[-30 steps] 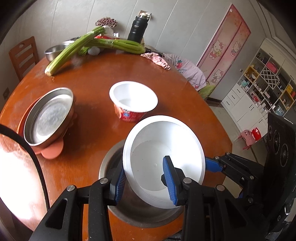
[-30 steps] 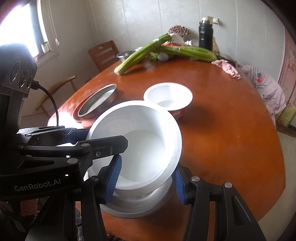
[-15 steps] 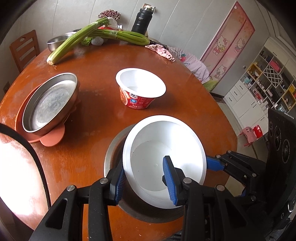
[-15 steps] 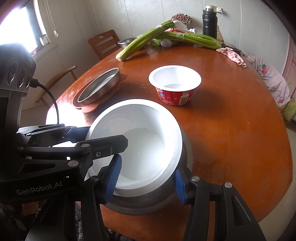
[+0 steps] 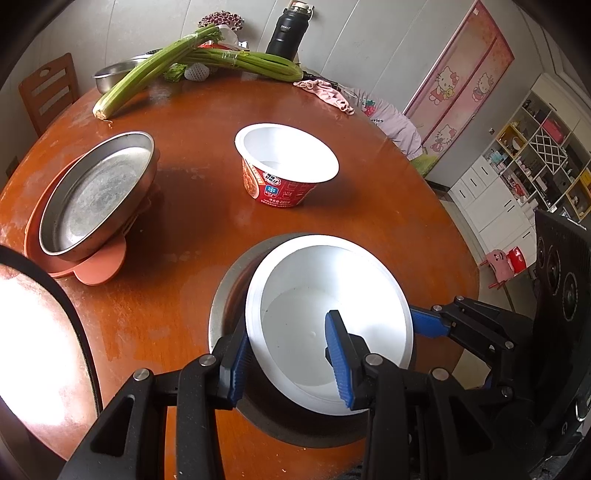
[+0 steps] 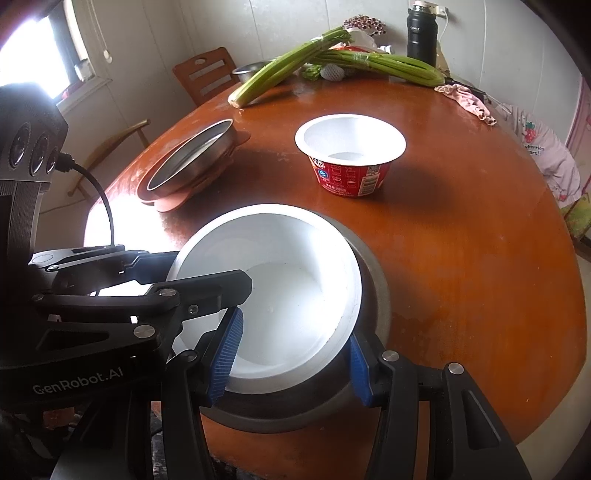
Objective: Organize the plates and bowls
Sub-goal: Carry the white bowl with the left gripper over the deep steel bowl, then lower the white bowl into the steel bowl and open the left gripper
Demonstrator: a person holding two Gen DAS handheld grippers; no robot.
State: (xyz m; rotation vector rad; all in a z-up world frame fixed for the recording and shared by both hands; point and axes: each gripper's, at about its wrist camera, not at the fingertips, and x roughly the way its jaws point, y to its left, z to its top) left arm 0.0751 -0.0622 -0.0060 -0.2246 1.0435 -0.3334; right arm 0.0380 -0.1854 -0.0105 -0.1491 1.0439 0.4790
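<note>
A white bowl (image 5: 325, 295) (image 6: 280, 266) sits tilted inside a larger steel bowl (image 5: 225, 295) (image 6: 373, 291) at the near edge of the round wooden table (image 5: 369, 229). My left gripper (image 5: 288, 354) is shut on the white bowl's left rim, one finger inside and one outside. My right gripper (image 6: 288, 354) is shut on its right rim, one finger inside and one outside. A red instant-noodle cup (image 5: 284, 166) (image 6: 349, 155) stands mid-table. A steel pan (image 5: 96, 192) (image 6: 192, 155) rests on an orange plate (image 5: 99, 266) at the left.
Celery bunches (image 5: 192, 62), a small steel bowl (image 5: 114, 72), a black flask (image 5: 286, 31) and a pink cloth (image 5: 325, 94) lie at the table's far side. A wooden chair (image 5: 48, 92) stands at the far left. White cabinets (image 5: 517, 177) are on the right.
Both grippers have lowered the white bowl down into the steel bowl. The view has tipped down, so the cup and pan appear nearer.
</note>
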